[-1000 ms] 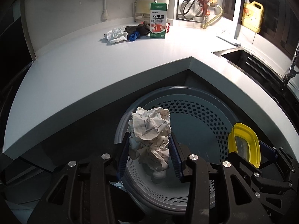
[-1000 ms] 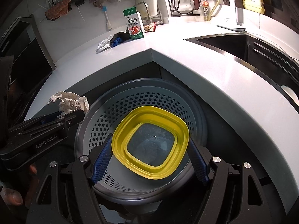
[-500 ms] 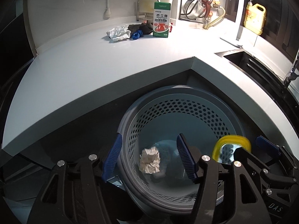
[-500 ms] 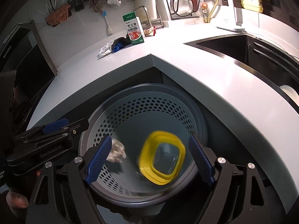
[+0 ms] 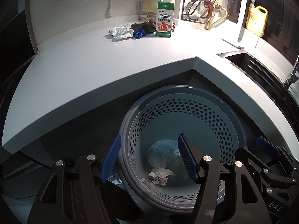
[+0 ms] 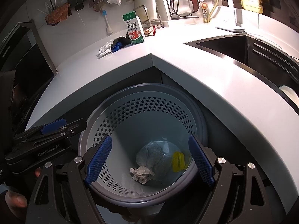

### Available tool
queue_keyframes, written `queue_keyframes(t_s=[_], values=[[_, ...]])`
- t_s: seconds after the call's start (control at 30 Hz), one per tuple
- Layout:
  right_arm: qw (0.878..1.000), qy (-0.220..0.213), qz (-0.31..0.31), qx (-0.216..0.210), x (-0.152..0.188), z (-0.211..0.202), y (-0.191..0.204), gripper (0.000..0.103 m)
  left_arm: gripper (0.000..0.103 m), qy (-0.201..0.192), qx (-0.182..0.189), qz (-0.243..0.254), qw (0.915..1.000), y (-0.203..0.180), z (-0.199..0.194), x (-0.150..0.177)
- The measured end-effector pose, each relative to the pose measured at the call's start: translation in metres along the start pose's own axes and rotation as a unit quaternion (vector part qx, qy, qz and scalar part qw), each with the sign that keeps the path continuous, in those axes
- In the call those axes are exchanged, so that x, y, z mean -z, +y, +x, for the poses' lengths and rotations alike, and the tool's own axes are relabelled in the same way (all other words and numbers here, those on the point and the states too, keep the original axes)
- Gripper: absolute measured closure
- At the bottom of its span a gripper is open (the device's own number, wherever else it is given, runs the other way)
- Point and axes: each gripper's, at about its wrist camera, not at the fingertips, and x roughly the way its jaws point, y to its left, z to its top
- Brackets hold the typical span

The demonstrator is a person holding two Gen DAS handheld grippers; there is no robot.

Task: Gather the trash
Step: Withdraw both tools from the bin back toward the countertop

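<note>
White L-shaped countertop (image 5: 78,71) wraps round a corner, w/ a grey perforated bin (image 5: 229,123) tucked on the floor below the inner angle. Dark sink (image 6: 243,46) sits to the right, yellow detergent jug (image 5: 257,20) behind it by the wall.

Both grippers hang over the bin mouth, pointing down into it. Left gripper (image 5: 149,158): blue pads apart, nothing between them (the bin's near rim shows in the gap). Right gripper (image 6: 149,160): jaws spread wide, also empty; its pads frame the bin floor.

Trash already in the bin: a crumpled paper ball (image 6: 142,173) lies on the bottom nearest the cameras, touching a larger, greyish crumpled sheet (image 6: 149,155), possibly thin plastic or tissue, hard to tell in the dim light. Just to the right of that is a yellow lid (image 6: 178,161), partly under something clear; in the left view it is mostly hidden behind the pad.

Still on the counter, well apart from the bin, near the back wall: 1 white crumpled wrapper (image 5: 121,30), a dark bundle (image 5: 143,27) beside it, a small blue scrap (image 5: 139,34) touching both, and a green-and-white carton (image 5: 164,19) standing upright at the right end of the group. A red-ish wrapper (image 6: 150,31) lies just behind the carton.

Part of a hand (image 6: 15,201) shows at lower left of the right view, under the left gripper's body.
</note>
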Motion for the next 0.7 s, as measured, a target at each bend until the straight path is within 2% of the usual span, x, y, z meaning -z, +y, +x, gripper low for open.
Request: queue_keyframes(t_s=[0.47, 0.7], values=[[1.000, 0.000, 0.002, -0.001, -0.002, 0.002, 0.001, 0.022, 0.038, -0.003, 0.001, -0.005, 1.0000, 0.005, -0.002, 0.000], [1.000, -0.009, -0.006, -0.002, -0.014, 0.005, 0.006, 0.022, 0.036, -0.005, 0.002, -0.013, 0.9999, 0.013, -0.001, -0.007]])
